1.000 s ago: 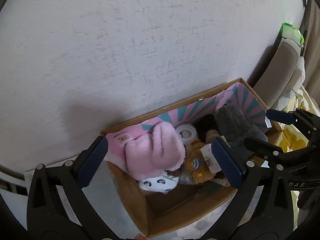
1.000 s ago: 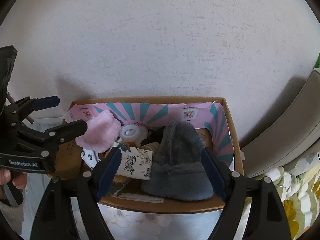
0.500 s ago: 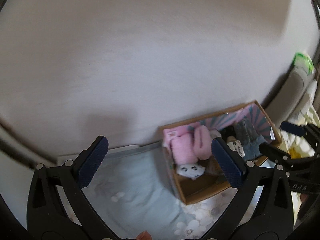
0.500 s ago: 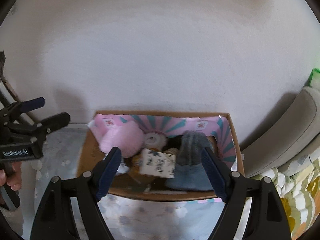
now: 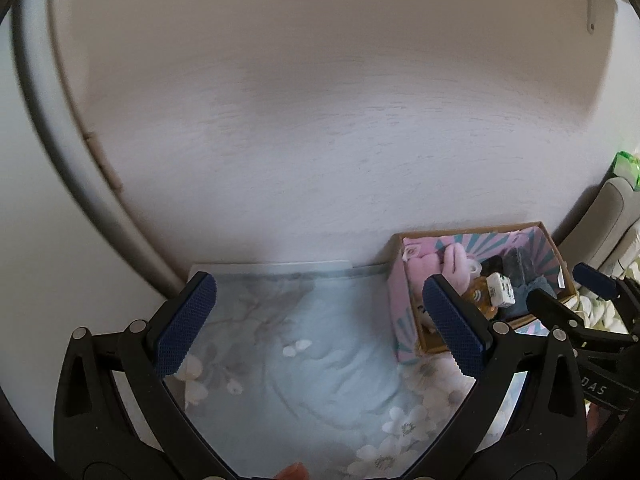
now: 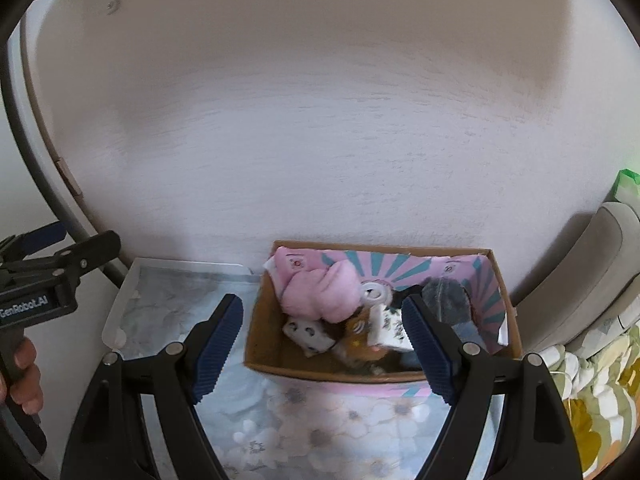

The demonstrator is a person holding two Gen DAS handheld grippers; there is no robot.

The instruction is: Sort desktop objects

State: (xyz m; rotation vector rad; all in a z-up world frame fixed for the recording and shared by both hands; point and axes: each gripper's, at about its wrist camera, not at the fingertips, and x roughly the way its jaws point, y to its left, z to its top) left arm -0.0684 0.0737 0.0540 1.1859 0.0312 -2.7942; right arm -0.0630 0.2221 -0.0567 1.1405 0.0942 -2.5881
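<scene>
**Sorting looks all but finished: the box is full, the cloth is bare**

Looking from the left edge, we see our left gripper (image 5: pixel 320 324) hanging over the flowered cloth (image 5: pixel 320 360) with its blue pads spread wide and nothing between them. Beneath it the cloth is bare: we find no loose item on it, only its printed blossoms and a few soft creases. A fingertip peeks in at the bottom edge of that view, and in the right wrist view a hand (image 6: pixel 22 376) grips the left tool's handle at the far left.

Moving right, we reach the cardboard box (image 6: pixel 320 372), standing on the cloth and backed up to the white wall (image 6: pixel 320 140). Inside, from its left side: the pink plush (image 6: pixel 320 296), a small white pouch with dark spots (image 6: pixel 308 334) below it, a white round piece (image 6: pixel 374 292), a brown soft toy (image 6: pixel 360 340), a printed white box (image 6: pixel 390 328), then the grey fuzzy hat (image 6: pixel 448 300) at the right wall. All lie within the rim; none hangs over.

Our right gripper (image 6: pixel 324 348) is poised above the box, jaws released and empty, the pads framing the contents without touching them.

By our reckoning, the gathering is done: everything we can see is in the box, and both tools hang clear of it. What lies off the cloth's edges we cannot tell.
</scene>
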